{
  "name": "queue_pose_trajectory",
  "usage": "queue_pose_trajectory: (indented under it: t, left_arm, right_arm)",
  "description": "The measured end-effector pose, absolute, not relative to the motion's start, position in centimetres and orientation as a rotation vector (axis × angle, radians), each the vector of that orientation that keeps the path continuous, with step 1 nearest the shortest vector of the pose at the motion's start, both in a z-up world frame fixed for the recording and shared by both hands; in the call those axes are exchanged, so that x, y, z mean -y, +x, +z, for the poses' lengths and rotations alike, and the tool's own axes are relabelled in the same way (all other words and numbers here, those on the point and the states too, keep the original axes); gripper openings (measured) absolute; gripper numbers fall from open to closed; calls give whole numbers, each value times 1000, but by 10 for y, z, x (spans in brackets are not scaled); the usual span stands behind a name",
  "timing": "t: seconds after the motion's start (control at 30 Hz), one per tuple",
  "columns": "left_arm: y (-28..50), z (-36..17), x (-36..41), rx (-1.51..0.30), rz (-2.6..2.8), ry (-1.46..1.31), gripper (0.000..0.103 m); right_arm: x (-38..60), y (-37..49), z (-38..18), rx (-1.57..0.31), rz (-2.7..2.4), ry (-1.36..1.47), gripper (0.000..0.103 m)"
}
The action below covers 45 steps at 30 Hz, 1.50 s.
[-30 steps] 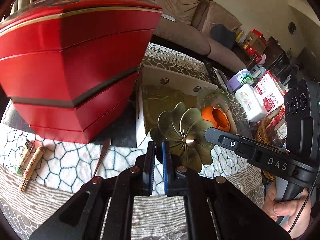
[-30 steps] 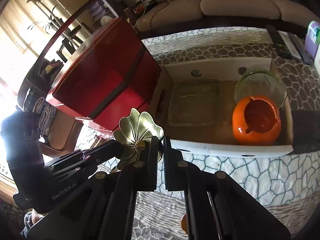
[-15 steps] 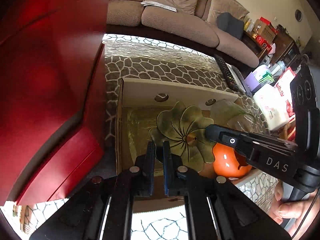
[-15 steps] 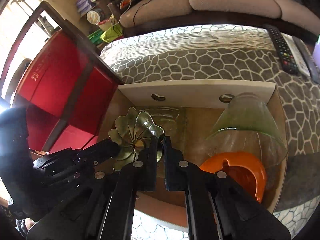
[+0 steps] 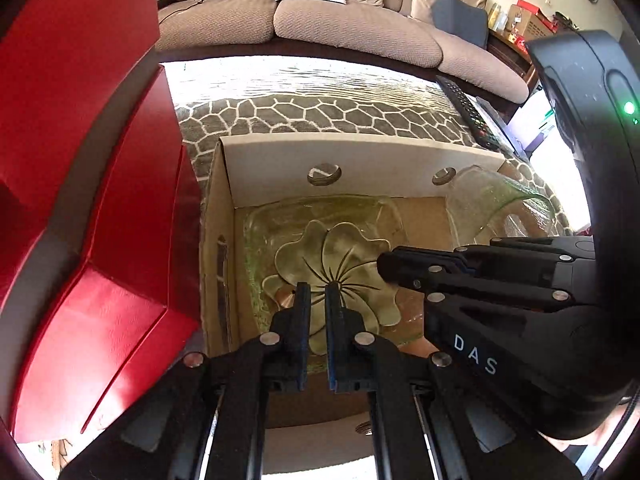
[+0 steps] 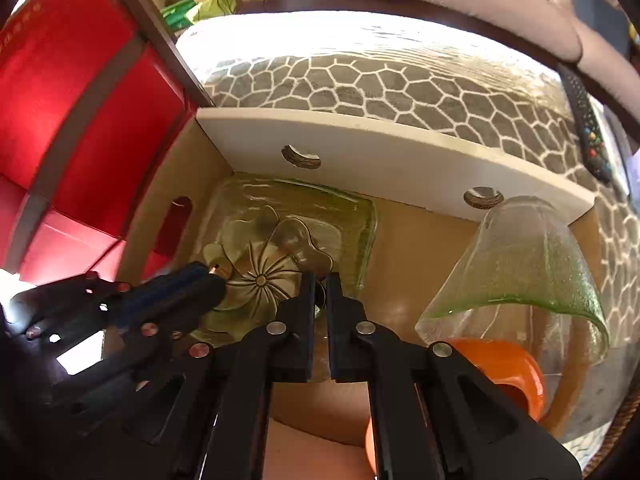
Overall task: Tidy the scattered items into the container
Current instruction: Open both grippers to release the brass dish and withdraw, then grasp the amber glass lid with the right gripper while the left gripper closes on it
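Note:
A brass flower-shaped dish (image 5: 344,264) (image 6: 260,272) is held low inside the cardboard box (image 5: 360,160) (image 6: 380,148), just over a square green glass plate (image 5: 280,216) (image 6: 352,216). My left gripper (image 5: 318,292) is shut on the dish's near rim. My right gripper (image 6: 320,282) is shut on its opposite rim and shows from the side in the left wrist view (image 5: 390,268). A curved green glass piece (image 6: 516,264) and an orange ashtray (image 6: 500,368) lie in the box's right half.
A big red tiered box (image 5: 100,200) (image 6: 72,128) stands tight against the cardboard box's left wall. A remote control (image 5: 468,112) (image 6: 588,120) lies on the honeycomb-patterned tablecloth (image 6: 400,80) behind. A sofa (image 5: 320,20) is beyond the table.
Both grippers carried the brass dish from above the tablecloth over the box's front wall and lowered it onto the green glass plate. Both grips stayed shut.

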<state>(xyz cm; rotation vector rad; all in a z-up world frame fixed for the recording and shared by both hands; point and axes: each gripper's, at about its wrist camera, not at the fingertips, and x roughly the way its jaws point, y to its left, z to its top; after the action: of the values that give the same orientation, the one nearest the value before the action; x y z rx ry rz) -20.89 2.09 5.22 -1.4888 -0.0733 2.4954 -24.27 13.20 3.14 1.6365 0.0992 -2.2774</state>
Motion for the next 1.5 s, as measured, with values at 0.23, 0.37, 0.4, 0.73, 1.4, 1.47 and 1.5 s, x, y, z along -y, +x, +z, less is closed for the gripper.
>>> queue_pose_trajectory:
  t: [0.23,0.37,0.4,0.73,1.4,1.47,1.5]
  left_arm:
    - [-175,72,-13,44,2505,-1390,8]
    - [-127,85,2,45,2479,-1315,15]
    - [-115,88,9,50,2486,-1304,21]
    - [-30,67,49,185,2441,-1399,47]
    - [11,37,-31,204,2278,-1394,47]
    - [5,30,-32,243,2258,-1429,47]
    - [2,27,-32,265,2249,-1437,47]
  right_arm:
    - [-135,-229,54,-103,-2290,1578,10]
    - [-153,-191,89,-78,-2318,1469,15]
    - [-158,-180,97,-72,-2318,1445,15]
    - [-178,-55,95,-12,-2259,1457,16]
    - [-229,5,23,378,-2311,1538,31]
    - [-234,2,15,482,-2249,1526,29]
    - [-234,1,12,512,-2225,1517,27]
